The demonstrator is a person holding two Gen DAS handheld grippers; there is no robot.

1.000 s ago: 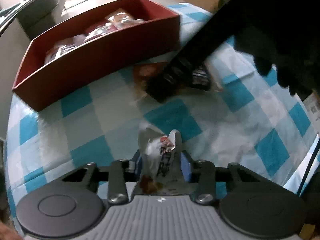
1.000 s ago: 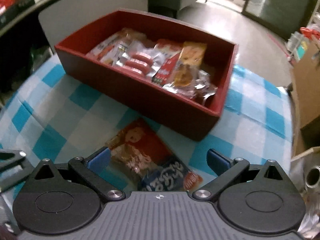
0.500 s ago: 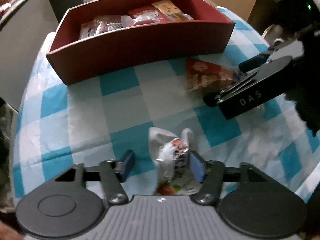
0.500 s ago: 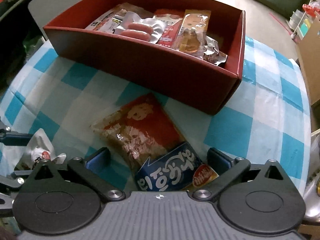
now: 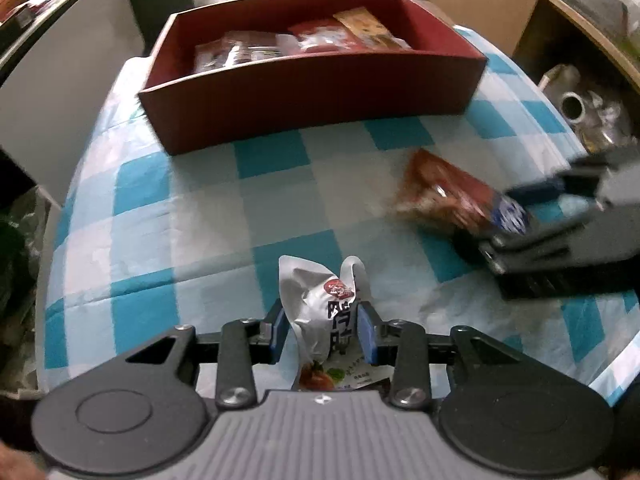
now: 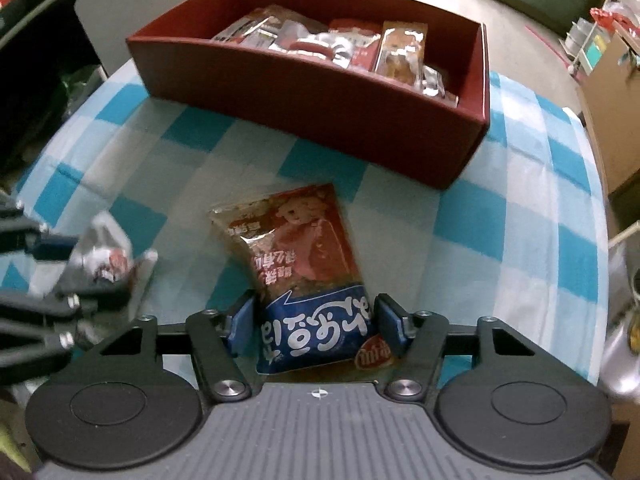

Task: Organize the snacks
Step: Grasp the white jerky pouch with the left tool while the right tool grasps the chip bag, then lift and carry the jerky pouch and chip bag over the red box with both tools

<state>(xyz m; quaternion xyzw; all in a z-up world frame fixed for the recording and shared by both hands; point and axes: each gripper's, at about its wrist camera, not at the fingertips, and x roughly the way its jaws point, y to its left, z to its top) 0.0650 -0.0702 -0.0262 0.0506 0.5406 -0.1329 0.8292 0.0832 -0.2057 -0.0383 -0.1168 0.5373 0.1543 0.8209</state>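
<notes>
The red-and-blue snack packet (image 6: 310,280) lies flat on the checked tablecloth (image 6: 520,220) in the lower middle of the right wrist view, its blue end between the blue pads of the right gripper (image 6: 316,330). A second ago those tongs stood wide apart on either side of it; now the jaws are closing, and the pads sit right at the packet's edges, though whether they press yet I cannot tell for sure. In the lower middle of the left wrist view the crumpled white pouch (image 5: 320,308) stands between the fingers of the left gripper (image 5: 322,334). These tongs sprang wider half a second ago and are closing again to a narrow gap, with the right pad against the pouch and the left just beside it, which looks like a re-grip. The red box (image 5: 320,92) sits across the top of both views, already part-filled with wrapped snacks (image 6: 340,44), and its right end has room. Both loose snacks therefore appear to be about to be taken at once; lifting them over the near wall of the box would be the likely next step.
</notes>
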